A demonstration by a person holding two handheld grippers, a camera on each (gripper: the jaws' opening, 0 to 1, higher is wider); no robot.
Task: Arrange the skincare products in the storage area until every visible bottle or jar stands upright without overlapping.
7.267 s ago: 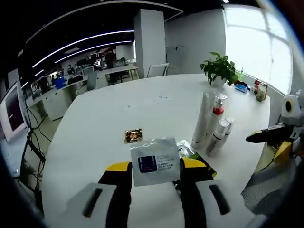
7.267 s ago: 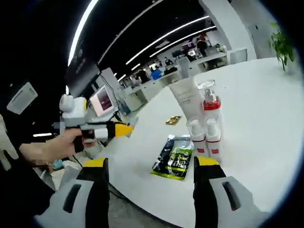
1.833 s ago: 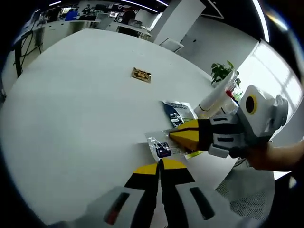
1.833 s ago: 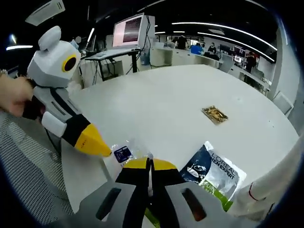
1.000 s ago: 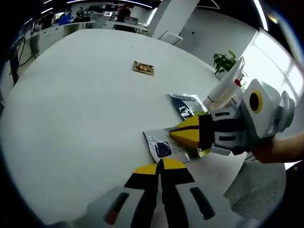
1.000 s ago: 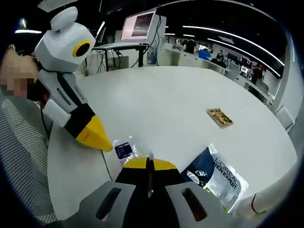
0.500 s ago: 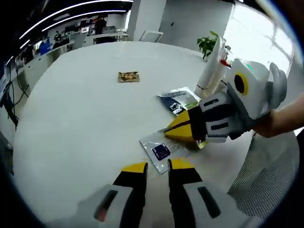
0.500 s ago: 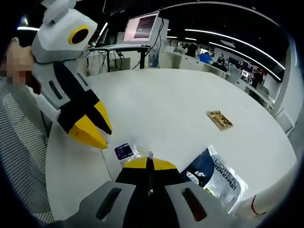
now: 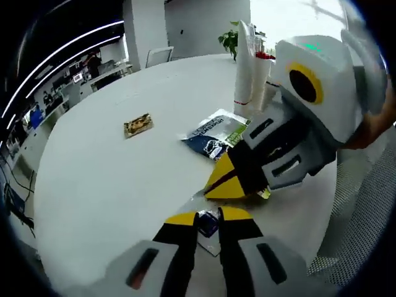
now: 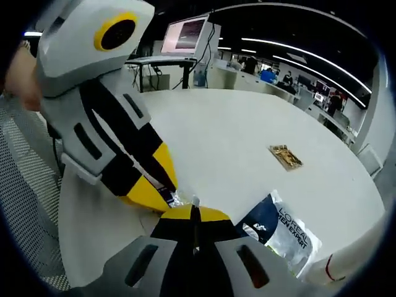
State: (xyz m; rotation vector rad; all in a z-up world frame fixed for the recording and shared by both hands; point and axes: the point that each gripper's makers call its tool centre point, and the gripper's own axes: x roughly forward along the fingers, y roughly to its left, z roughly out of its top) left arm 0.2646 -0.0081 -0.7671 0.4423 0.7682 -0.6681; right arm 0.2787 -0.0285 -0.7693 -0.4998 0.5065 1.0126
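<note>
Both tongs are on the same silver sachet (image 9: 207,224) at the near edge of the white surface (image 9: 111,167). Right tongs (image 10: 193,218) are pinched tight on it; left tongs (image 9: 207,218) sit slightly apart around it. Dark pouch (image 10: 281,226) lies just right of the right tongs, tubes (image 9: 250,68) stand beyond.

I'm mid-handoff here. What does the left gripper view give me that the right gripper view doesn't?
Left gripper view: the white tube standing upright with the red-capped bottles, the plant, and the right tool coming in from the right.
Right gripper view: the monitor on a desk and the left tool coming in from the left.
Both: the white table, the small brown sachet, the dark pouch and the silver sachet at the tool tips.
</note>
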